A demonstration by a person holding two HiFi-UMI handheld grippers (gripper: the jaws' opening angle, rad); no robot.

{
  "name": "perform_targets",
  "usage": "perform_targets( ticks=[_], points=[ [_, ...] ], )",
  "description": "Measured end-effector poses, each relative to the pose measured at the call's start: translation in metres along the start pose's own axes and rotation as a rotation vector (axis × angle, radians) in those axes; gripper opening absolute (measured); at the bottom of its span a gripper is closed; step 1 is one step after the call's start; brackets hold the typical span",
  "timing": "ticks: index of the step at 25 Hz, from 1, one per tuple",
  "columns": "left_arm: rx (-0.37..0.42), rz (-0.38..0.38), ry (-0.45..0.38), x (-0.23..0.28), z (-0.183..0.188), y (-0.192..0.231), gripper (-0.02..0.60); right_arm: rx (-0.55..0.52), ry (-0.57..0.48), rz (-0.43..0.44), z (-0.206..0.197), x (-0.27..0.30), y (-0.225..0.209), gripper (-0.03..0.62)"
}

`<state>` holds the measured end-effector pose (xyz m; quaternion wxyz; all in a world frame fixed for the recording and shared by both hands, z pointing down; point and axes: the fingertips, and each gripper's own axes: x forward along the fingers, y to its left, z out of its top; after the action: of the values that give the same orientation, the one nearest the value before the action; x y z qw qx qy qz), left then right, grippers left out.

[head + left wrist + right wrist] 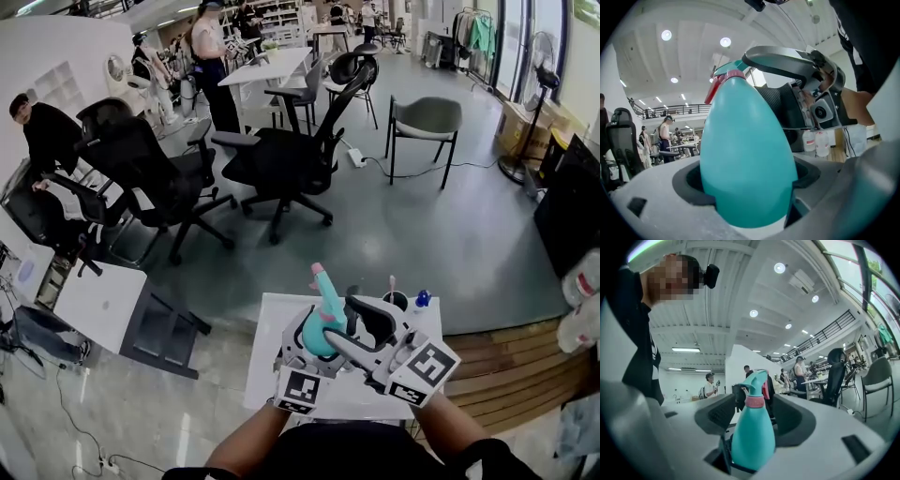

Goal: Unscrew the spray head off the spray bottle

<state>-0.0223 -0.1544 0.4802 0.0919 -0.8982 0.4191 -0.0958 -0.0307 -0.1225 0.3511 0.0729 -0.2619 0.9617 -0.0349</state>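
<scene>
A teal spray bottle with a pink collar and teal spray head is held upright above the white table. My left gripper is shut on the bottle's round body, which fills the space between its jaws. My right gripper reaches in from the right at the level of the bottle's top. In the right gripper view its jaws stand open on either side of the neck, with a gap between each pad and the bottle.
A dark cup with utensils and a small blue object stand at the table's far edge. Black office chairs and a white side desk stand on the floor beyond. Wooden decking lies to the right. People stand far back.
</scene>
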Motion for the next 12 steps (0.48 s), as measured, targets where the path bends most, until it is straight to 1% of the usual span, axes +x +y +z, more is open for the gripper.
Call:
perform_targets(
  ticks=[4, 5, 8, 12],
  points=[
    [-0.001, 0.041, 0.019, 0.004, -0.010, 0.000, 0.462, -0.023, 0.029, -0.035, -0.007, 0.009, -0.003, 0.232],
    [0.000, 0.046, 0.021, 0.005, -0.011, -0.001, 0.462, -0.026, 0.029, -0.048, -0.007, 0.011, -0.004, 0.220],
    [-0.001, 0.055, 0.024, 0.007, -0.013, -0.002, 0.462, -0.023, 0.019, -0.078, -0.008, 0.014, -0.008, 0.173],
    [-0.007, 0.048, 0.009, 0.007, -0.010, -0.002, 0.462, -0.022, 0.017, -0.077, -0.007, 0.016, -0.007, 0.159]
  ],
)
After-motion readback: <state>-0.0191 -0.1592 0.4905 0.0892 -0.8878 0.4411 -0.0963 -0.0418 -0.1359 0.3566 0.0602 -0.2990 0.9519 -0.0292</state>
